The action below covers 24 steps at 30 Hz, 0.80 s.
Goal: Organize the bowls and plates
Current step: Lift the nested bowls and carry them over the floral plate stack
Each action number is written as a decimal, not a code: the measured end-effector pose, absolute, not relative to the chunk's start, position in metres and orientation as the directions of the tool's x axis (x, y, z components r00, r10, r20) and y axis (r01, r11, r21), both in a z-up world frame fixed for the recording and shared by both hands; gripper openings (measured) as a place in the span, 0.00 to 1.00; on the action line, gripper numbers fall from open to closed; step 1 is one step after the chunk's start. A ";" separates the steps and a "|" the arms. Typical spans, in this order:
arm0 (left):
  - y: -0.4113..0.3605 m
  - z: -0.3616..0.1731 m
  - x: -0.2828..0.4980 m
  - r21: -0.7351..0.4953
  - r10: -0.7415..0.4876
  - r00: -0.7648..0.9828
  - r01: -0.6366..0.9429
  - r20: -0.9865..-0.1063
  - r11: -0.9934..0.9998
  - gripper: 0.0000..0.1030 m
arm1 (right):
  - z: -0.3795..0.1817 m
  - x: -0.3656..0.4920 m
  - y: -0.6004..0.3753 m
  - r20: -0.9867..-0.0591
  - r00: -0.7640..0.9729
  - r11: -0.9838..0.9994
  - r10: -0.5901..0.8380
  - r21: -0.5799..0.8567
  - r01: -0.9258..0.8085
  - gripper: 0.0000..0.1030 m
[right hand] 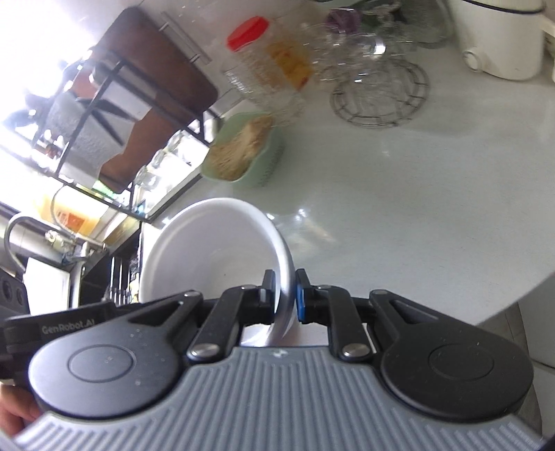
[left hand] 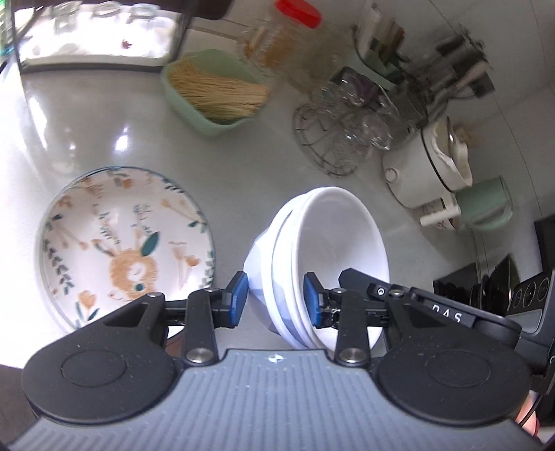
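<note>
The step in hand looks like the carrying of bowls: the left gripper is pinching a nested stack of plain white ceramic bowls by the near wall, one blue pad outside and one inside, and the stack is hanging tilted above the pale glossy countertop. The right gripper is pressing almost together on the thin rim of a single white ceramic bowl, which is also tilted and off the counter, near the counter's edge beside the sink tap. The round plate with an orange rabbit pattern is lying flat on the countertop, just beside the stack. The next move is probably asking to level one bowl and set it into the other stack, slowly, because rim grips can slip. Toward the far edge, a green basket of dry noodles, a red-lidded clear jar and a wire rack of glasses are standing well apart, not blocking.
</note>
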<state>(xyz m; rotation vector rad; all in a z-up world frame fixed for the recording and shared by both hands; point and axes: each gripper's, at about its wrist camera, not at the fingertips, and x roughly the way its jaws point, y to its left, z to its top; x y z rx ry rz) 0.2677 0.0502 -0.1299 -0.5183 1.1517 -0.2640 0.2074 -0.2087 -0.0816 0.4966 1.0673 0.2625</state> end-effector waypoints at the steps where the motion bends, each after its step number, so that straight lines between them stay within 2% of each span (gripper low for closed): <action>1: 0.056 -0.132 0.265 -0.517 -0.450 0.400 -0.073 -0.799 0.853 0.38 | -0.082 0.209 -0.203 -0.768 0.461 0.860 0.444 0.510 0.022 0.15; 12: 0.115 -0.150 0.243 -0.511 -0.389 0.453 -0.184 -0.802 0.840 0.38 | -0.092 0.228 -0.142 -0.779 0.380 0.861 0.499 0.494 -0.117 0.15; 17: 0.134 -0.168 0.236 -0.491 -0.356 0.451 -0.226 -0.819 0.842 0.38 | -0.106 0.233 -0.118 -0.796 0.332 0.861 0.505 0.494 -0.125 0.15; 24: 0.138 -0.193 0.245 -0.400 -0.297 0.436 -0.166 -0.850 0.901 0.38 | -0.126 0.236 -0.092 -0.822 0.338 0.888 0.458 0.436 -0.143 0.15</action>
